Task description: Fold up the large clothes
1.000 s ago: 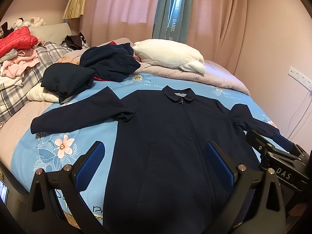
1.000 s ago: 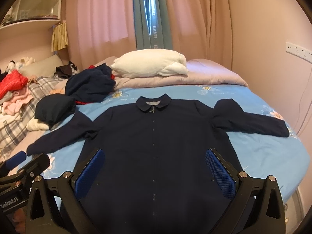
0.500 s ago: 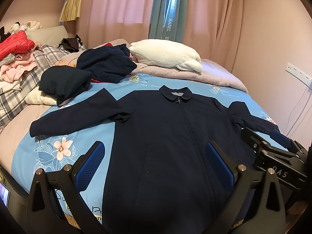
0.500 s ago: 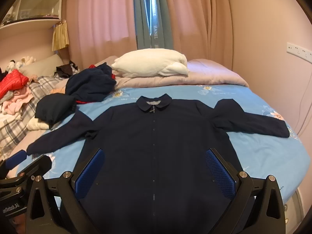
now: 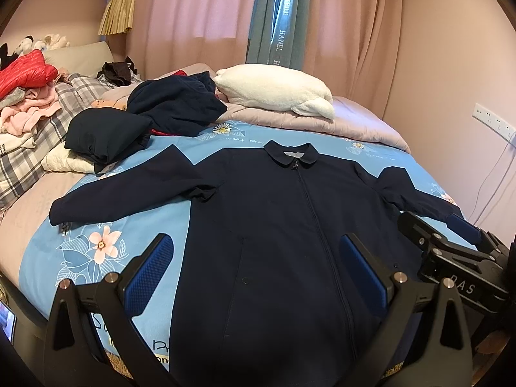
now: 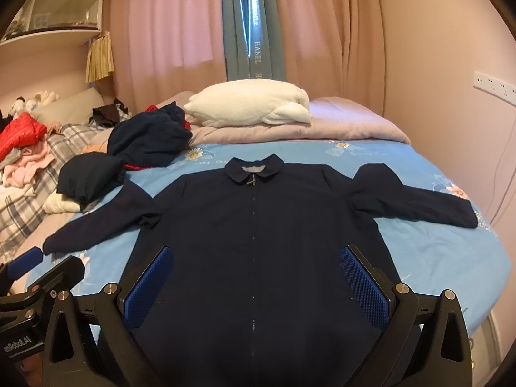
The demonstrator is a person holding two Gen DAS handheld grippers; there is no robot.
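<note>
A navy jacket [image 6: 254, 242] lies zipped and face-up on the blue floral bed [image 6: 435, 258], sleeves spread to both sides. The right gripper [image 6: 254, 285] hangs above its lower front, blue-padded fingers [image 6: 362, 285] spread wide, nothing between them. Beyond the collar sits a white pillow [image 6: 251, 103].

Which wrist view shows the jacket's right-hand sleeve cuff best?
The right wrist view: the sleeve cuff lies fully visible on the blue sheet. In the left wrist view the right gripper covers that cuff, so only the upper sleeve of the jacket shows.
</note>
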